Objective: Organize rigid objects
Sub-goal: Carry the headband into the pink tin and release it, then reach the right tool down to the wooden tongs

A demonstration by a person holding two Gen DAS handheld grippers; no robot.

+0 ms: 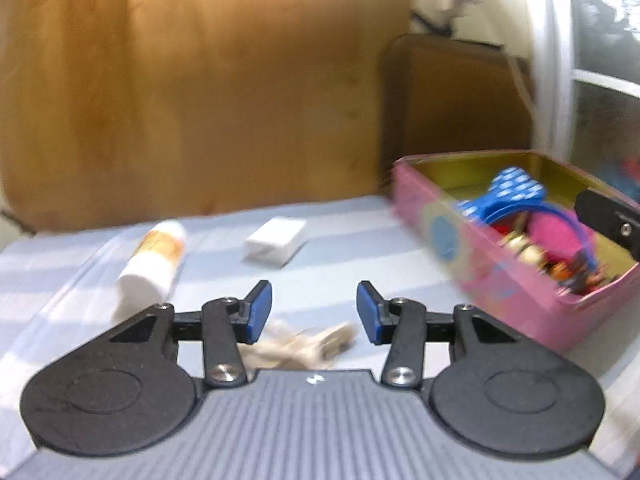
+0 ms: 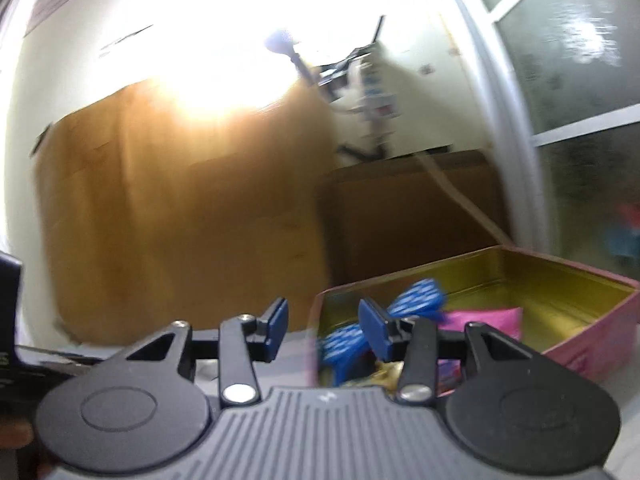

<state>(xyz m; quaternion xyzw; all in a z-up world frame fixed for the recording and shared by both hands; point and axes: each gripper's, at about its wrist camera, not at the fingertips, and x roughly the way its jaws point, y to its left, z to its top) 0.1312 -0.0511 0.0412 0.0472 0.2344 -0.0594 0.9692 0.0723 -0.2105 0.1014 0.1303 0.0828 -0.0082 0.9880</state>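
My left gripper (image 1: 314,311) is open and empty, low over the pale table. A beige clip-like object (image 1: 308,346) lies just below and between its fingers. A white and orange tube (image 1: 154,264) lies to the left and a white box (image 1: 276,242) lies ahead. A pink tin (image 1: 496,280) at the right holds a blue dotted bow (image 1: 508,192) and several small items. My right gripper (image 2: 323,326) is open and empty, above the near left corner of the pink tin (image 2: 592,344). The blue bow (image 2: 416,300) shows behind its right finger.
A tall brown board (image 1: 200,92) stands behind the table, with a darker brown panel (image 1: 456,100) to its right. A frosted window with a white frame (image 2: 516,128) is at the right. Part of the right gripper (image 1: 608,220) reaches over the tin.
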